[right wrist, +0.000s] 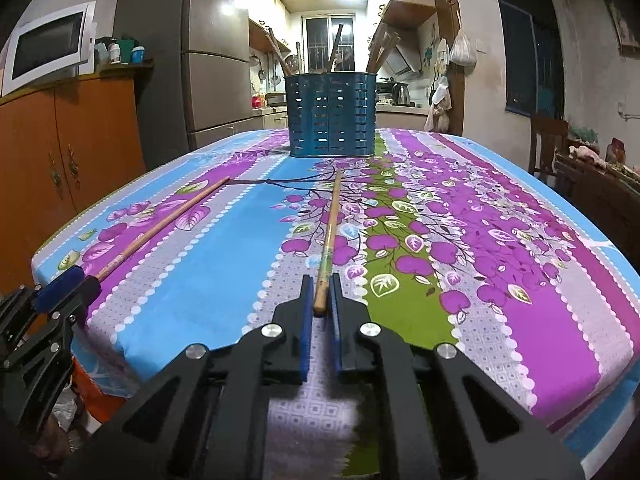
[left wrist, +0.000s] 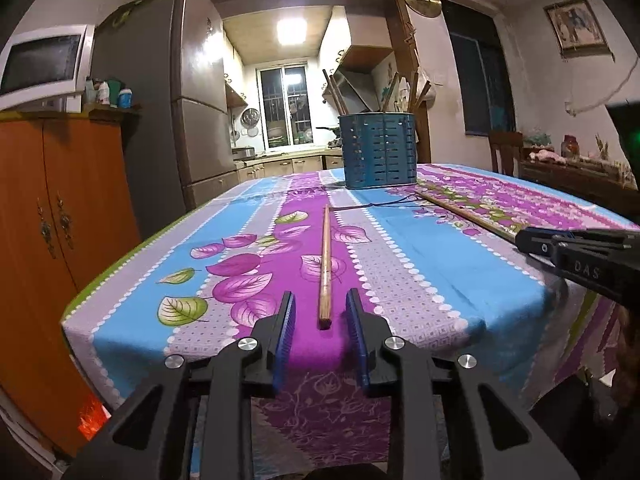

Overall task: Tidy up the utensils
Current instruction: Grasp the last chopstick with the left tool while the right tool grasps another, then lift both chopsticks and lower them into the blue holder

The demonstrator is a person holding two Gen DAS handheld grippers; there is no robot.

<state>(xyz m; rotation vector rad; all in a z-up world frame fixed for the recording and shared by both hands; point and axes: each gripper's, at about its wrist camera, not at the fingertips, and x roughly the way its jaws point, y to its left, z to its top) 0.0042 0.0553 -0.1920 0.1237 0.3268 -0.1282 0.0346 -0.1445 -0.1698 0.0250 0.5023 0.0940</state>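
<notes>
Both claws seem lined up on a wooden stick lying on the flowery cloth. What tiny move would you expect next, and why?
Probably squeezing shut. The left gripper is open, with the near end of a wooden chopstick lying between its blue pads, untouched. The right gripper is already narrowed around the second wooden chopstick, though a firm grip cannot be confirmed. Both would then lift toward the blue slotted utensil holder.

Home kitchen-diner: fridge [left wrist: 160, 92], microwave [left wrist: 42, 62], tablecloth [left wrist: 420, 248].

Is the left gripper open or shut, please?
Open: the left gripper has a wide gap between its pads, and the chopstick lies loose between them.
</notes>
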